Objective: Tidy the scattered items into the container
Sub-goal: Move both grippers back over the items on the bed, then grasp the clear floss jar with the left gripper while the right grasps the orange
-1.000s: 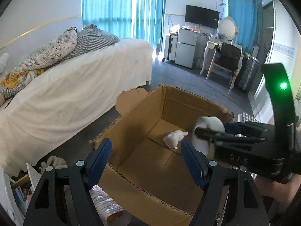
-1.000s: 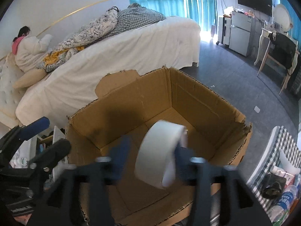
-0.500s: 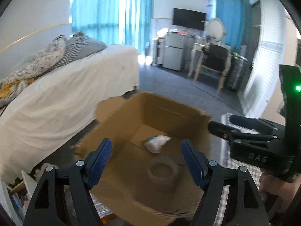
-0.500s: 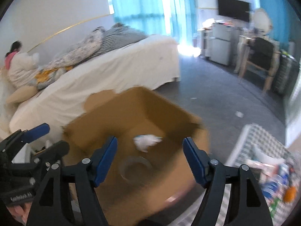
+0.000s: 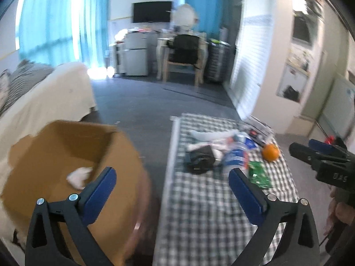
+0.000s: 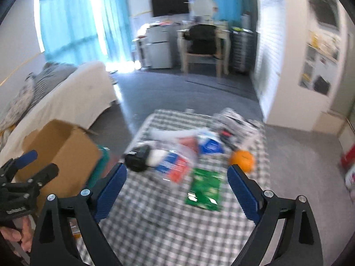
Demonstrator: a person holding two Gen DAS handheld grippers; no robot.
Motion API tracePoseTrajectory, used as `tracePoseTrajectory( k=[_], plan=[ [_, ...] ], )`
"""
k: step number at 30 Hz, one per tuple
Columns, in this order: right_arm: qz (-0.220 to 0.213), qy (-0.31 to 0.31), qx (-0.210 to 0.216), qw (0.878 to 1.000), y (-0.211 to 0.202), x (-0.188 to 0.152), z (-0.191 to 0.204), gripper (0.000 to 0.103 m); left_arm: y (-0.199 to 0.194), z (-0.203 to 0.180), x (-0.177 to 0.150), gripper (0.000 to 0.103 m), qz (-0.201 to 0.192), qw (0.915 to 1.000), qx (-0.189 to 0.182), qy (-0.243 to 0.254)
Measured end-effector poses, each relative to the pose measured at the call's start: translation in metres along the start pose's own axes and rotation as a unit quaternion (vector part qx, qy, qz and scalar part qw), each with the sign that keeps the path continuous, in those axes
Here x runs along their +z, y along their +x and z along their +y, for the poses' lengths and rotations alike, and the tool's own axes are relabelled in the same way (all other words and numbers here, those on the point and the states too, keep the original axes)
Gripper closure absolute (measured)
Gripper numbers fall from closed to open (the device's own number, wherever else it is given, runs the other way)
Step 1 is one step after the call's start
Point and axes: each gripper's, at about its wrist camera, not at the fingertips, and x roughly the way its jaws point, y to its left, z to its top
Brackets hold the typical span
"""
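The brown cardboard box (image 5: 55,155) stands on the floor at the left, with a crumpled white item (image 5: 78,175) inside; it also shows in the right wrist view (image 6: 60,146). On the checked cloth (image 6: 159,221) lie an orange (image 6: 242,160), a green packet (image 6: 205,187), a black object (image 6: 137,160), a plastic bottle with a red and blue label (image 6: 175,166) and a white item (image 6: 168,134). My left gripper (image 5: 172,190) is open and empty, over the gap between box and cloth. My right gripper (image 6: 176,190) is open and empty above the cloth.
A bed with a white sheet (image 5: 44,97) stands at the left behind the box. Grey floor (image 5: 155,102) stretches to a chair (image 5: 183,57), a desk and a small fridge at the far wall. A white wall (image 6: 295,66) stands at the right.
My right gripper let the white tape roll drop into the box and opened. Both grippers have since swung right, from over the box to the checked cloth.
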Motion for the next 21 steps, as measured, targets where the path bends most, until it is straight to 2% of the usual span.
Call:
tracePoseTrajectory(
  k=[4,8,11,15,19,21],
  plan=[
    [0.002,0.015,-0.011,1.0,-0.003,-0.012,-0.032,0.005,0.035,-0.036,-0.002,0.0,0.016,0.9996,-0.011,0.021],
    [0.012,0.022,-0.011,1.0,0.009,-0.019,-0.054,0.005,0.066,-0.063,-0.008,0.0,0.033,0.9979,-0.054,0.013],
    [0.014,0.029,-0.009,0.999,0.016,-0.023,-0.073,0.005,0.094,-0.09,-0.011,0.0,0.049,0.9947,-0.086,0.027],
    [0.015,0.044,-0.005,0.999,0.022,-0.026,-0.096,0.005,0.129,-0.119,-0.01,0.0,0.057,0.9932,-0.089,0.05],
    [0.021,0.05,0.004,0.999,0.033,-0.026,-0.115,0.005,0.159,-0.134,-0.009,0.017,0.076,0.9915,-0.089,0.057],
    [0.025,0.055,0.005,0.998,0.039,-0.027,-0.123,0.005,0.172,-0.139,-0.011,0.02,0.085,0.9909,-0.085,0.06]
  ],
)
